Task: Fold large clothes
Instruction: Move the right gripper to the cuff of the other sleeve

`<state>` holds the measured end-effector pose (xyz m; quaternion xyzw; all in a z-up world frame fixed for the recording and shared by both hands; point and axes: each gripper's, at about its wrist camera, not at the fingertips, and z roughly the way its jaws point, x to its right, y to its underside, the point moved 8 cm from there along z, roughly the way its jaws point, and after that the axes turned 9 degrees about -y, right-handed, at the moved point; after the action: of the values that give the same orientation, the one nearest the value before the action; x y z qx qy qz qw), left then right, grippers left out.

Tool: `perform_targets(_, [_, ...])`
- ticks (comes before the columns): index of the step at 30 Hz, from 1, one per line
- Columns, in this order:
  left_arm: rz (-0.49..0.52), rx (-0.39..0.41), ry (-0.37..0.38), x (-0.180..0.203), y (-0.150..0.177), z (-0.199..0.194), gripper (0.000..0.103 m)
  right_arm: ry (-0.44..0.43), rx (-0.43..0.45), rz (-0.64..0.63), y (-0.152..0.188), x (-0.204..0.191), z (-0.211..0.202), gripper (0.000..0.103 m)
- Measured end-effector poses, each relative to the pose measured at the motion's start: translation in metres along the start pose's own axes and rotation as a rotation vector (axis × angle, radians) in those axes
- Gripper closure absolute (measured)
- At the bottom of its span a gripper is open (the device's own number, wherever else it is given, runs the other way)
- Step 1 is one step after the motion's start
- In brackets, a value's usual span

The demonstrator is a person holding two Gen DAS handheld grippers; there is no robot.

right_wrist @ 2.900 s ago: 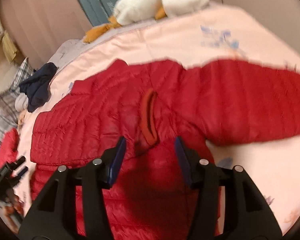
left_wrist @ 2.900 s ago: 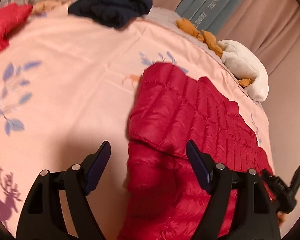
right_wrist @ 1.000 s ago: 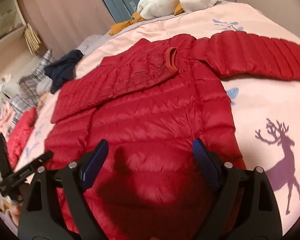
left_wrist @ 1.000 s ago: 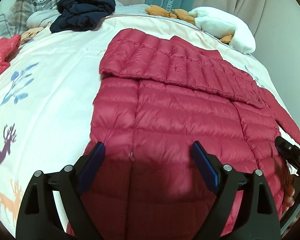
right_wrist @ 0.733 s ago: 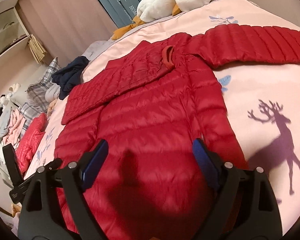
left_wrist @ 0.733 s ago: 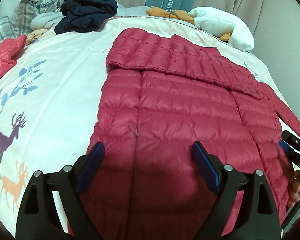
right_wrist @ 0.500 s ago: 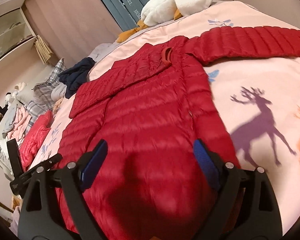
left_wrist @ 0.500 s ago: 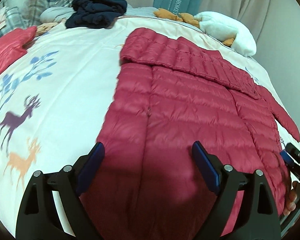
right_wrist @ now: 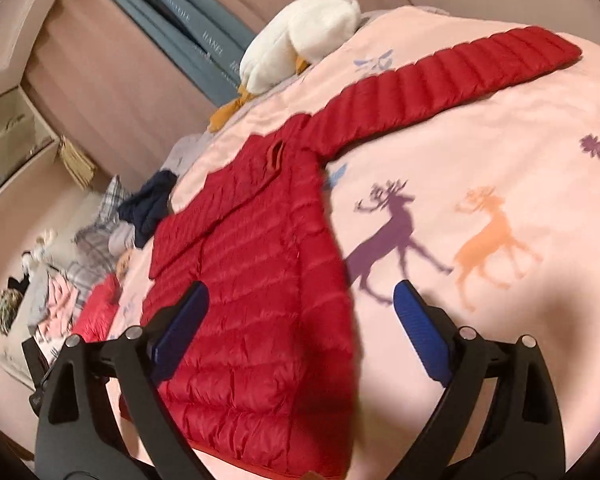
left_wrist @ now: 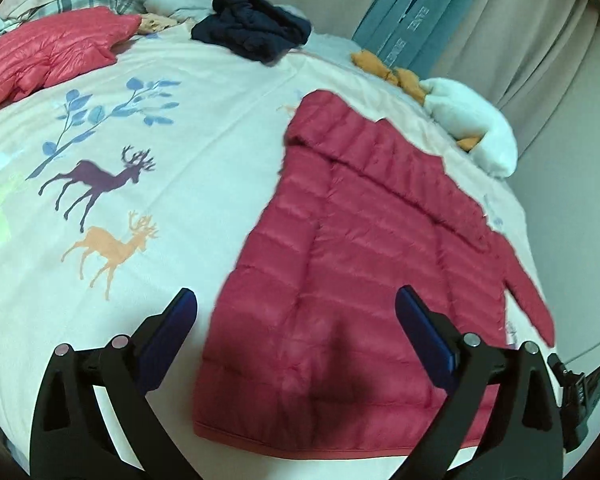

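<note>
A red quilted down jacket (left_wrist: 364, 264) lies flat on the bed, hem toward me, also in the right wrist view (right_wrist: 260, 280). Its left sleeve (left_wrist: 360, 144) is folded across the chest. Its right sleeve (right_wrist: 452, 80) stretches out to the right on the bedspread. My left gripper (left_wrist: 296, 320) is open and empty, above the hem's left part. My right gripper (right_wrist: 300, 308) is open and empty, above the hem's right edge.
The pale bedspread (left_wrist: 140, 160) has deer and leaf prints. A second red jacket (left_wrist: 48, 52), a dark navy garment (left_wrist: 252, 32) and plaid clothes lie at the far side. A white plush goose (right_wrist: 300, 40) lies by the curtain. The other gripper (left_wrist: 580, 392) shows at right.
Both grippers have pulled back toward the foot of the bed, away from the collar; the jacket's hem edge now shows below the open fingers. The jacket has not moved.
</note>
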<state>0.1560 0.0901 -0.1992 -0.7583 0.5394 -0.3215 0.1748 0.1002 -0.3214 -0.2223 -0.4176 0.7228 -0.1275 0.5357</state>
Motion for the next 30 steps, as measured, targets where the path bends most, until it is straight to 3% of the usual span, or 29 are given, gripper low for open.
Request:
perform_targets(5, [0.041,-0.012,0.053,0.030,0.004,-0.011,0.001,0.001,0.013,0.011,-0.013,0.007,-0.012,0.002])
perform_targets(16, [0.118,-0.053,0.166,0.089,0.021,-0.021,0.001,-0.003,0.015,0.065,-0.035,0.031,-0.032,0.002])
perform_targets(30, [0.163,-0.082,0.177,0.119,0.034,-0.012,0.001,0.019,0.027,0.106,-0.062,0.062,-0.033,0.002])
